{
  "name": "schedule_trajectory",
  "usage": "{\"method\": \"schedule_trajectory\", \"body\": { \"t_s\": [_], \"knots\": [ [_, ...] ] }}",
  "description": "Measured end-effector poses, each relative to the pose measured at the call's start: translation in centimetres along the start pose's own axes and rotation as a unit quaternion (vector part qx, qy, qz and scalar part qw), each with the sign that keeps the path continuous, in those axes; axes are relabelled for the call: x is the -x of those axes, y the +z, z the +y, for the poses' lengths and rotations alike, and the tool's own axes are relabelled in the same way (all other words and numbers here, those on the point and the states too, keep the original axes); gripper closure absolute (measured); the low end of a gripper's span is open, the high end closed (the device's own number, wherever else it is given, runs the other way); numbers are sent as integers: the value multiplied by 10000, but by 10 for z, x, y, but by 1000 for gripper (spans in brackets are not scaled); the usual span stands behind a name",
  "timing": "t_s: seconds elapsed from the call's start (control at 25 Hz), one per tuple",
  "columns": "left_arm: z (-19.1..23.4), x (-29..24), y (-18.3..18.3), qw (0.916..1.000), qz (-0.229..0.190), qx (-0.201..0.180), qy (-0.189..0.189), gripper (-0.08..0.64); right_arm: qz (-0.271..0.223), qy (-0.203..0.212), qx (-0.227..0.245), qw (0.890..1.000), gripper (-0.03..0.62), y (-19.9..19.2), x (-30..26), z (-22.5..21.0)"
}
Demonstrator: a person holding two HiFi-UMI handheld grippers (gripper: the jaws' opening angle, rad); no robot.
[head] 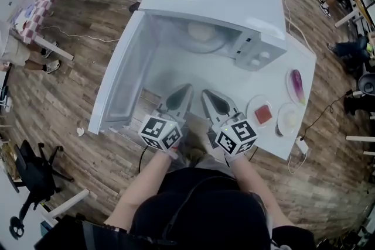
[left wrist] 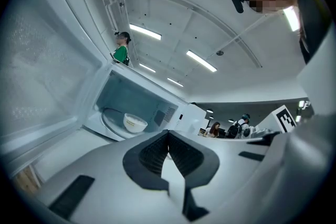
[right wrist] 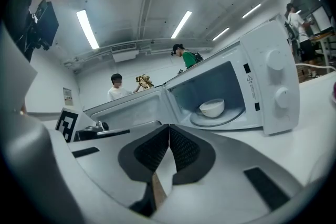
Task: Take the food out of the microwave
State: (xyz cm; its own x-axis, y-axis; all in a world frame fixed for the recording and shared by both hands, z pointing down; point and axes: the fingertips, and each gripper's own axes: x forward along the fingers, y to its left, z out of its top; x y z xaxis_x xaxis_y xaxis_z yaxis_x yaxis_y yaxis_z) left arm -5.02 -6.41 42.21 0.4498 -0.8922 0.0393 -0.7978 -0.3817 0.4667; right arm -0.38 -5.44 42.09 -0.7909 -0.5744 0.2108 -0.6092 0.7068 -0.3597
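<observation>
At the far left, the door [head: 120,82] of the microwave [head: 222,0] was swung wide open, and its free edge appeared to stand out beyond the left edge of the white worktop [head: 193,70]. The left tool [head: 188,87] was held low over the near part of the worktop, with its jaws pressed together on nothing, as the left gripper view showed [left wrist: 168,134]. Just beside it, the right tool [head: 205,93] was likewise closed and empty [right wrist: 169,127]. Both tips were pointed toward the open cavity, and a bare strip of worktop was left between them and its sill.

Inside the cavity, a white bowl [left wrist: 135,123] was seen upright on the round turntable, well apart from both tools and clear of the cavity walls [right wrist: 212,108]. Its contents could not be made out. To the right of the opening, the control panel with two knobs [right wrist: 276,76] closed off that side.

Farther right, three plates were set near the worktop's right edge: one with a red piece [head: 261,114], one with a purple item [head: 297,86] and a pale one [head: 288,120] at the near corner.
</observation>
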Motion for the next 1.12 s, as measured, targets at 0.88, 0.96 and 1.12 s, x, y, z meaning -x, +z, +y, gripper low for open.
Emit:
{"method": "schedule_trajectory", "body": {
  "t_s": [0.88, 0.96, 1.12],
  "knots": [
    [63, -91, 15, 9987, 344, 206, -321, 549, 17, -1153, -626, 9914, 572, 33, -89, -96],
    [68, -99, 16, 9986, 350, 223, -318, 549, -16, -1300, -682, 9892, 572, 37, -95, -108],
    [76, -109, 19, 9987, 330, 259, -298, 549, -75, -1555, -874, 9839, 569, 42, -106, -126]
  ]
}}
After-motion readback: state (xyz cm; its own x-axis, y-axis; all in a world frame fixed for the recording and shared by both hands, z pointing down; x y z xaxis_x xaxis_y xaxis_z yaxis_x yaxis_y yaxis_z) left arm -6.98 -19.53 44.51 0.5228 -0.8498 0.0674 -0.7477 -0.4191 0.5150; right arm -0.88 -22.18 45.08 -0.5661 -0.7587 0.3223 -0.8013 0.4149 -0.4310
